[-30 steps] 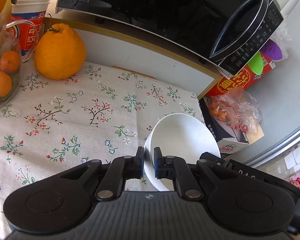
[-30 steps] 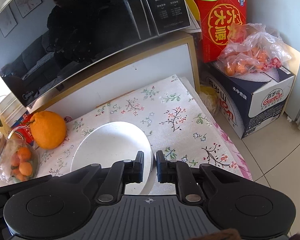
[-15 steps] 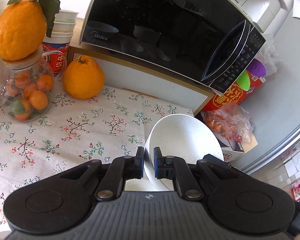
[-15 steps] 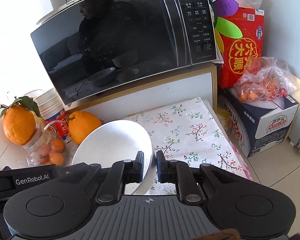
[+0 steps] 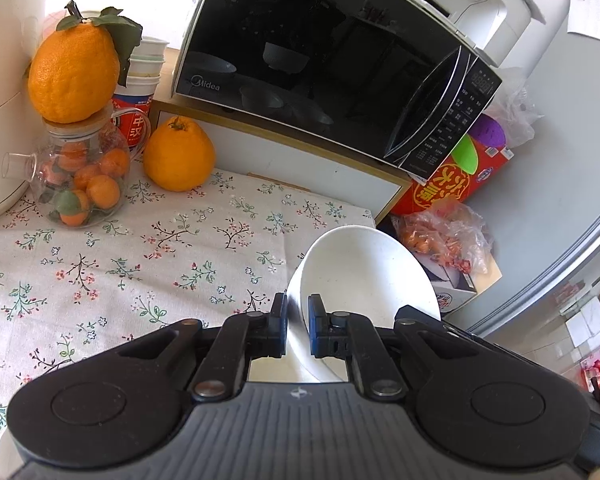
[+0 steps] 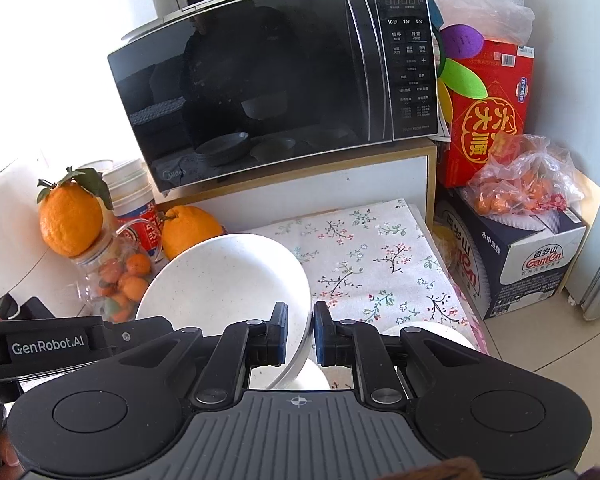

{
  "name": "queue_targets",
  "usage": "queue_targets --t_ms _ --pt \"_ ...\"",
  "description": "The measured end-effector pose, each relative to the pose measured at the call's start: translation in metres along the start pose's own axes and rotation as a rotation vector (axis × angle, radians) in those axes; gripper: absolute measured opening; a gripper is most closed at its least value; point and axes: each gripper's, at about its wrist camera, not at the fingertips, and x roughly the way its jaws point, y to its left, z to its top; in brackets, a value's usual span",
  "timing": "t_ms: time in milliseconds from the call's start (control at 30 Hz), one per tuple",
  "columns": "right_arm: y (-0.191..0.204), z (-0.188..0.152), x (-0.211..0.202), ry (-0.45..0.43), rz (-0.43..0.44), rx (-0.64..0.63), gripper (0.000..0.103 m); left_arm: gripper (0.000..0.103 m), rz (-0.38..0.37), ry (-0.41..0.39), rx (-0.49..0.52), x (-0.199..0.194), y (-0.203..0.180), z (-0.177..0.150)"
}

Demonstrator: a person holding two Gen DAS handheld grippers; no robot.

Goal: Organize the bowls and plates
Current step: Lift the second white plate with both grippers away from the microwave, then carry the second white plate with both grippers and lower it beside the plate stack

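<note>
We hold two pieces of white crockery above a table spread with a floral-print tablecloth [image 5: 148, 248]. Our left gripper [image 5: 298, 322] has its black jaws pinched on the near rim of a deep white ceramic bowl [image 5: 364, 276], which hangs tilted in the air over the table's right-hand edge, its hollow facing away from the lens. Our right gripper [image 6: 300, 334] likewise clamps the rim of a shallow, speckled white ceramic plate [image 6: 224, 280], raised and tipped up toward the left. In the right wrist view, part of the left tool's black body, lettered in white, crosses the lower left corner. Just beyond the right gripper's fingers, the rounded white edges of further crockery [image 6: 424, 330] peek out near the cloth's front edge; we cannot tell what pieces they are.

Behind the table, a black glass-fronted microwave oven [image 5: 324, 64] sits on a white cabinet with a wooden trim [image 5: 292, 152]. To the left stands a clear glass jar of small oranges [image 5: 80, 184], a large leafy orange citrus fruit [image 5: 74, 76] balanced on its lid, and a second large orange fruit [image 5: 179, 156] resting on the cloth beside it. At right, a red printed gift box [image 6: 488, 116] and a clear plastic bag of small oranges [image 6: 528, 186] sit on a dark blue cardboard carton [image 6: 516, 256].
</note>
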Motion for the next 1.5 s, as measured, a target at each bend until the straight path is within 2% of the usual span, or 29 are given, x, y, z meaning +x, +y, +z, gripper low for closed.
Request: queue_targets --t_ms 433,667,733,933,1067,1200,1500 --pt "-0.004 -0.019 -0.033 0.023 0.012 -0.041 0.014 0.009 0.01 0.041 0.047 -0.025 -0.011 -0.023" --pt "-0.009 -0.047 -0.042 0.086 0.013 -0.072 0.016 0.009 -0.001 0.088 0.006 -0.028 -0.001 -0.059" --pt "-0.009 -0.056 -0.041 0.119 0.003 -0.089 0.016 0.009 0.001 0.119 -0.007 -0.025 0.002 -0.068" --pt "-0.006 -0.066 -0.038 0.161 0.0 -0.111 0.017 0.009 0.018 0.134 -0.007 -0.025 0.006 -0.079" --pt "-0.009 -0.071 -0.035 0.185 0.0 -0.118 0.017 0.01 0.001 0.148 -0.004 -0.026 0.007 -0.085" --pt "-0.017 -0.079 -0.026 0.235 0.009 -0.106 0.017 0.011 -0.012 0.178 0.021 -0.019 0.009 -0.091" --pt "-0.017 -0.093 -0.012 0.305 -0.013 -0.145 0.017 0.01 0.04 0.22 0.09 -0.004 0.005 -0.106"
